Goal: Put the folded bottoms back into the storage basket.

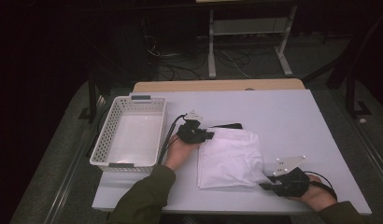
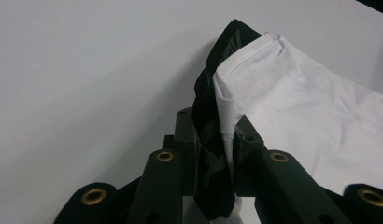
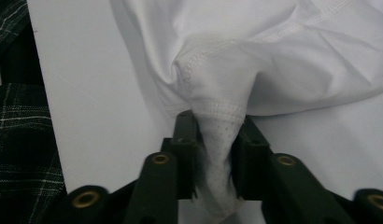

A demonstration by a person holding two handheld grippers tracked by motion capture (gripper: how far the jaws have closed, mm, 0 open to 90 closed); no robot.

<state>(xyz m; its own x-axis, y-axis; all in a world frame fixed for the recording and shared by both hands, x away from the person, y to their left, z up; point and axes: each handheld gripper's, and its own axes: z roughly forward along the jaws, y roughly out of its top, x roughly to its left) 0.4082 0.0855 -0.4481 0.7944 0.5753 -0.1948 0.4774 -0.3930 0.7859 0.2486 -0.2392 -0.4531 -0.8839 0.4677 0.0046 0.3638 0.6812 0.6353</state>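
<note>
Folded white garment gripped at two corners; transfer pending.
Left gripper (image 1: 206, 135) and right gripper (image 1: 263, 185) each clamp the garment (image 1: 230, 157) between closed fingers; it lies on the table (image 1: 292, 116), beside the unfilled basket (image 1: 132, 133).

No legible text, label, brand, number or sign anywhere.

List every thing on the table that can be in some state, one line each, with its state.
white garment: folded flat on the table, pinched at two corners.
black fabric: under the white garment, clamped together with it.
left gripper: shut on white and black fabric at the far left corner.
right gripper: shut on the near right corner.
basket: upright, nothing inside.
</note>
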